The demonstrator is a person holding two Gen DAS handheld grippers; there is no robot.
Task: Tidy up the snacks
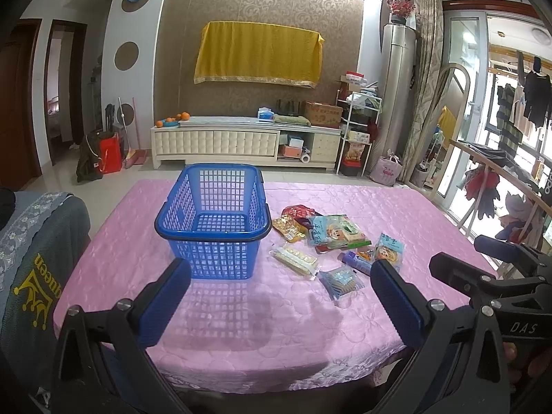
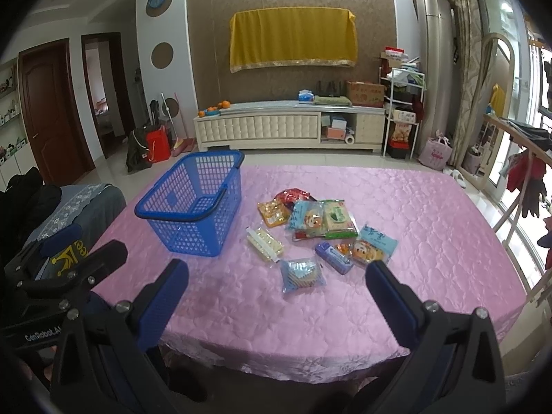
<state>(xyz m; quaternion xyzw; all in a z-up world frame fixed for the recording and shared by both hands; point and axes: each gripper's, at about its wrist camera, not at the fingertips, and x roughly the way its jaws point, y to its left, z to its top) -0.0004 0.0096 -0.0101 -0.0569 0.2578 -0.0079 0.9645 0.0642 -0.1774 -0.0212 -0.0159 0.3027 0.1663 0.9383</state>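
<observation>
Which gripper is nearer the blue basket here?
Left. The left gripper hovers open just in front of the blue basket; the right gripper hovers open farther right, facing the snack packets.

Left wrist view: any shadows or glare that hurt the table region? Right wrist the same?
Left wrist: blue plastic lattice basket casts a grid shadow on the pink quilted tablecloth, toward the camera; windows at right blown out. Right wrist: cloth evenly lit, fisheye bends its edges, corners vignetted.
</observation>
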